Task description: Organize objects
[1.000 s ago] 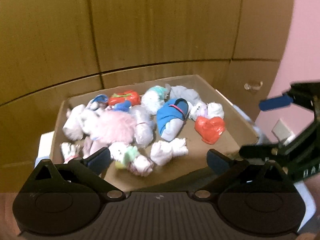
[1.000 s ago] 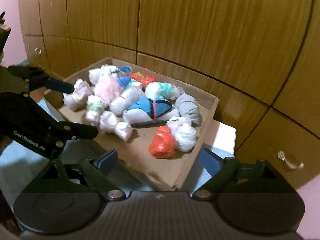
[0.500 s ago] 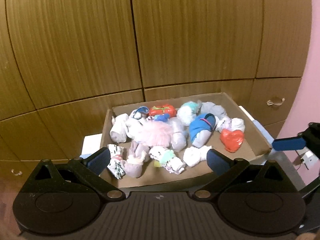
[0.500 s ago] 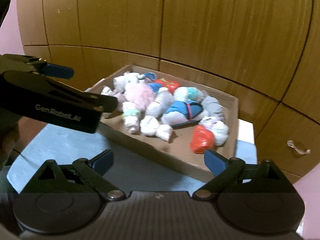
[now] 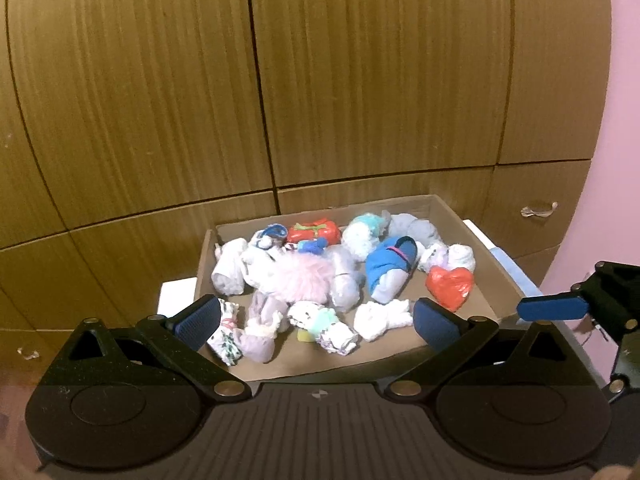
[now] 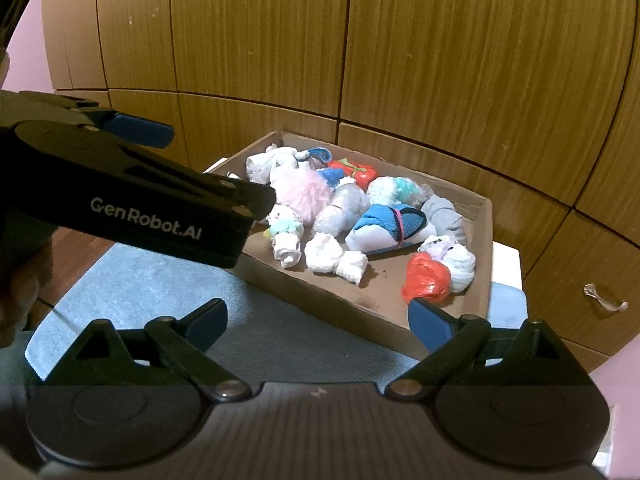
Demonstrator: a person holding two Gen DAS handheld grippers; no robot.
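Observation:
A shallow cardboard box [image 5: 484,248] [image 6: 486,240] holds several rolled sock bundles: a fluffy pink one [image 5: 300,276] [image 6: 302,192], a blue and white one [image 5: 388,264] [image 6: 384,226], a red one [image 5: 450,286] [image 6: 426,278] and white ones [image 5: 382,316] [image 6: 334,258]. My left gripper [image 5: 316,322] is open and empty, held back from the box's near edge. My right gripper [image 6: 318,322] is open and empty too, over the blue-grey surface in front of the box. The left gripper's body [image 6: 132,204] crosses the right wrist view at left. One blue pad of the right gripper [image 5: 552,308] shows at the right edge.
Brown wooden cabinet panels [image 5: 360,80] [image 6: 440,60] rise behind the box, with drawer handles [image 5: 538,210] [image 6: 604,300] low down. The box rests on a blue-grey padded surface [image 6: 160,292]. A pink wall [image 5: 616,140] is at the right. A hand [image 6: 20,292] grips the left tool.
Both grippers have drawn back and up from the box, so the box looks smaller and farther. Both stayed open and empty.

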